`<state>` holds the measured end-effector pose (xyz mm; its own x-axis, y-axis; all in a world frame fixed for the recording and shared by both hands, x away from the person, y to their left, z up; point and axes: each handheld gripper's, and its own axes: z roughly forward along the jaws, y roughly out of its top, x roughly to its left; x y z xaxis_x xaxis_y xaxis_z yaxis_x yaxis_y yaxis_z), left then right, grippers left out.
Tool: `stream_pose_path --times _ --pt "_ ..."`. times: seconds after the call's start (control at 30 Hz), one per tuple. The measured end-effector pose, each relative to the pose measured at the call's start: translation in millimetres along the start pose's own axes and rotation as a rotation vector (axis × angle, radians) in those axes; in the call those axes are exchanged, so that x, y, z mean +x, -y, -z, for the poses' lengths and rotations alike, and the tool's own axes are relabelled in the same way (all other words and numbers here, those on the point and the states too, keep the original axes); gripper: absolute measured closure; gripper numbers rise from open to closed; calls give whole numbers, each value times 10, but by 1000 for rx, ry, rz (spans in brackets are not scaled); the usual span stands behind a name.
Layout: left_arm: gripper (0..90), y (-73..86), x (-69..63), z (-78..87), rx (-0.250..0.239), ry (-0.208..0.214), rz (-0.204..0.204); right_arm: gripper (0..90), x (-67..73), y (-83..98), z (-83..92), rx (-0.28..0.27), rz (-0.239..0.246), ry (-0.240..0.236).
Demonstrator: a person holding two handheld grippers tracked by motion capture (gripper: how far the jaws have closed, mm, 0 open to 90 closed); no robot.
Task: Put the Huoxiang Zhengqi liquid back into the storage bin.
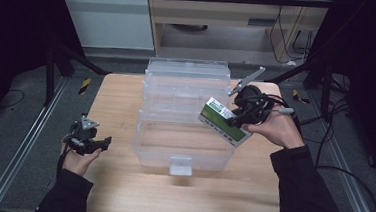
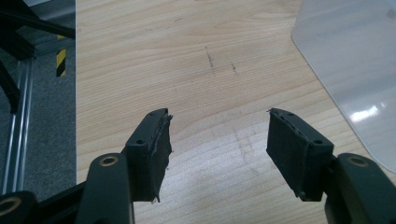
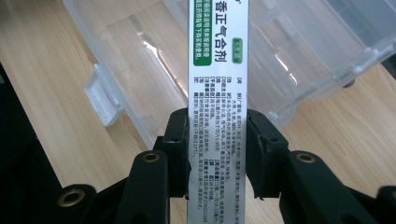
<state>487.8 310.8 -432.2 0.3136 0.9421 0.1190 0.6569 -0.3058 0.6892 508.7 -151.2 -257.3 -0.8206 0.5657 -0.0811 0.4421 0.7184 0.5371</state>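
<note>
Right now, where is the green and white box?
In the high view, the green and white box is clamped in the right gripper, held over the right edge of the open clear plastic bin.

High view overlooks the table; gripper views (close) share its plastic bin.

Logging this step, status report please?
Right claw shut on green-and-white cardboard box, above open clear plastic bin. Left claw open, over wooden table. Nothing in the way.

White-green box: Chinese print, "香正气合剂" legible.
</note>
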Motion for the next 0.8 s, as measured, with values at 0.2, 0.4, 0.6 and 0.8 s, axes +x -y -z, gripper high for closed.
stream_pose_path --times 0.2,0.4,0.6,0.8 --pt "388 6 3 -14 4 -1 0 643 44 -106 -79 -15 83 -26" --pt "388 7 8 -16 4 -1 1 643 68 -180 -198 6 143 -64" --pt "388 11 12 -25 8 -1 2 643 85 -231 -316 38 192 -89" --pt "388 15 17 -33 12 -1 2 642 104 -261 -386 70 272 -120"
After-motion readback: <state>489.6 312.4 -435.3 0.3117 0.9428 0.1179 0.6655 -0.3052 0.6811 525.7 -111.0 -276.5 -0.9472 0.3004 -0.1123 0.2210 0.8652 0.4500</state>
